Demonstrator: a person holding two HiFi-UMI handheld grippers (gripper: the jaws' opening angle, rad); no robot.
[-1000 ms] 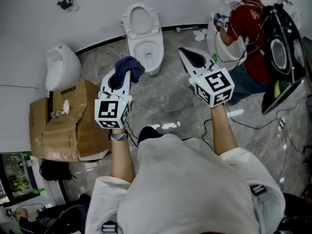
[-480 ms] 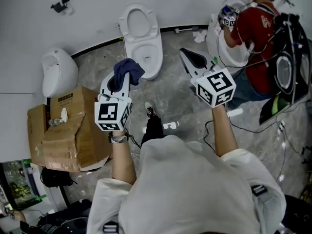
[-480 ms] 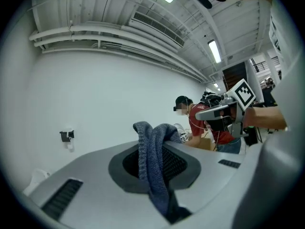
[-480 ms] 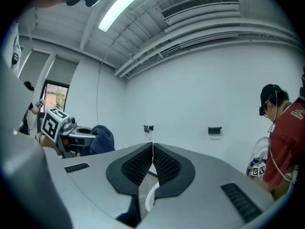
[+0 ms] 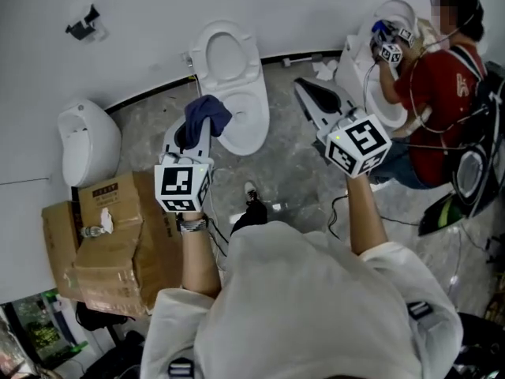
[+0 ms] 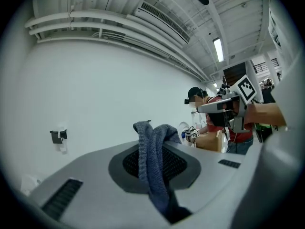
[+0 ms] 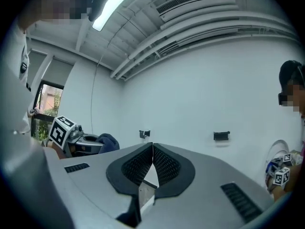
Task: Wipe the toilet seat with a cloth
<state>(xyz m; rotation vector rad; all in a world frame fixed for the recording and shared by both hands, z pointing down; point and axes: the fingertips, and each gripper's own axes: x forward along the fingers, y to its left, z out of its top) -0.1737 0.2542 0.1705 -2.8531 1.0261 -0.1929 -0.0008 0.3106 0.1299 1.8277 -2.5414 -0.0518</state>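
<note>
Left tool [image 5: 190,136] is clenched on the dark blue cloth [image 5: 208,113] — the cloth bunches up out of the closed jaws and droops over the tip. Right tool [image 5: 305,89] is clenched on nothing; in its own view the pads meet edge to edge with no gap.

The toilet seat [image 5: 254,121] lies ahead of the left tool and a little to its right in the head view. It sits in the gap between the two tools, much closer to the left one. The cloth overlaps the seat's near left rim in that view, but I judge it hangs above the seat, not touching. The seat's long axis runs from the wall toward me, roughly in line with the left tool.

Both forearms are stretched forward and the tools point level at the wall — neither gripper view shows the seat, only white wall and ceiling.

Judgement: the left hand has to tip down and bring the cloth onto the rim; the right is spare.
</note>
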